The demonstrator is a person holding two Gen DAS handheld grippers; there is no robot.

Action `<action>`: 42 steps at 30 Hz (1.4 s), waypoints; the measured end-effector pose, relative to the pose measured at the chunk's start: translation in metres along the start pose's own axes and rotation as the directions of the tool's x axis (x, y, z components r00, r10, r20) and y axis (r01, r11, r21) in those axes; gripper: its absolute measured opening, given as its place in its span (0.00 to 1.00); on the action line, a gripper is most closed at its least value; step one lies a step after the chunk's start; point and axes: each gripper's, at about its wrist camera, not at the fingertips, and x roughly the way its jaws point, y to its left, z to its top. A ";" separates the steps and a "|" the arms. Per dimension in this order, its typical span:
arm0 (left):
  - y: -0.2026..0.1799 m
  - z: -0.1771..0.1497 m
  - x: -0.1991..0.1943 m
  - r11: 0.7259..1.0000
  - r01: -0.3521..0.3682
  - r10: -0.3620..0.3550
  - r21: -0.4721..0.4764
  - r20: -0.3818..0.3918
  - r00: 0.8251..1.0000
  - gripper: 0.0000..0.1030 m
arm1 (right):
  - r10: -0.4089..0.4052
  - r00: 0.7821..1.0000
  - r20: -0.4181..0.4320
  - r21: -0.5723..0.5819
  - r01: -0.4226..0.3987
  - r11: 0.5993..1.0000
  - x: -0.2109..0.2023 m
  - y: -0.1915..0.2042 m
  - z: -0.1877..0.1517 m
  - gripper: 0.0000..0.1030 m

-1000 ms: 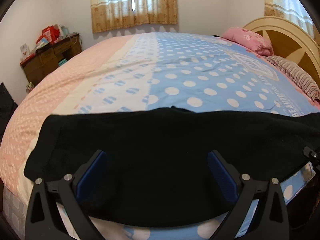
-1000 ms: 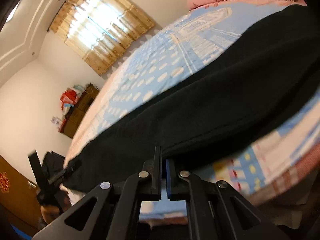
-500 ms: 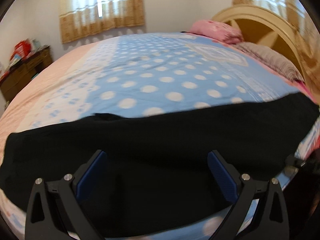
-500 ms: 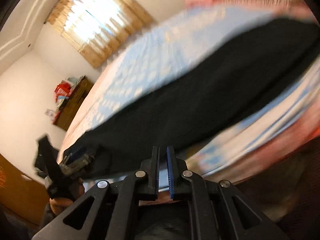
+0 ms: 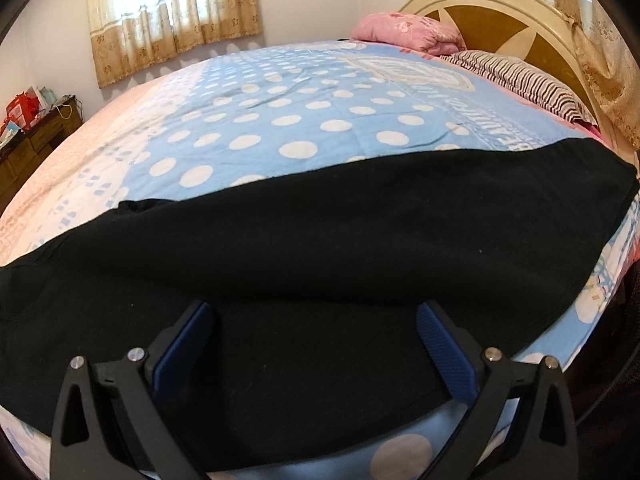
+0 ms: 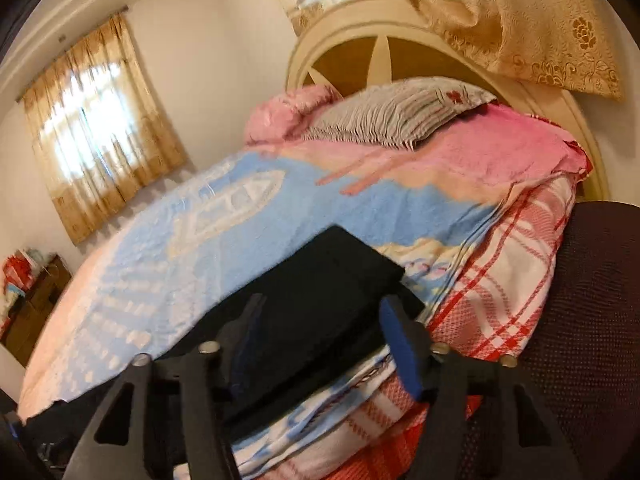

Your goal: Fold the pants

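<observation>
Black pants (image 5: 320, 240) lie flat in a long band across the near edge of the blue polka-dot bed cover (image 5: 304, 120). My left gripper (image 5: 316, 312) hovers just over the band's middle, open, blue pads wide apart and nothing pinched. In the right wrist view the squared right end of the pants (image 6: 320, 272) lies near the bed's corner. My right gripper (image 6: 322, 304) is above that end with its jaws opening. The cloth shows between the fingers but the pads do not press it.
A pink pillow (image 5: 412, 32) and a striped pillow (image 5: 516, 76) rest against the cream headboard (image 6: 360, 40). A plaid blanket (image 6: 500, 280) hangs off the bed corner beside a dark mesh chair (image 6: 592, 320). A wooden dresser (image 5: 28, 140) stands far left.
The right gripper let go of the pants' edge, opened, and swung up towards the headboard end. The left gripper slid rightwards along the pants and stayed open.
</observation>
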 end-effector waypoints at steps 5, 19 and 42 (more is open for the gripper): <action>0.001 0.000 0.000 1.000 0.001 -0.001 -0.002 -0.011 1.000 1.00 | -0.055 0.998 -0.006 0.037 0.055 0.998 0.011 -0.001 0.001 0.44; 0.000 0.001 0.002 1.000 -0.002 0.002 -0.006 -0.015 1.000 1.00 | -0.071 0.997 0.033 0.113 0.067 0.991 0.014 -0.006 0.000 0.28; 0.017 0.006 -0.009 1.000 -0.008 0.008 -0.017 -0.008 1.000 1.00 | -0.155 0.973 0.172 0.132 0.134 0.982 -0.052 0.002 -0.003 0.06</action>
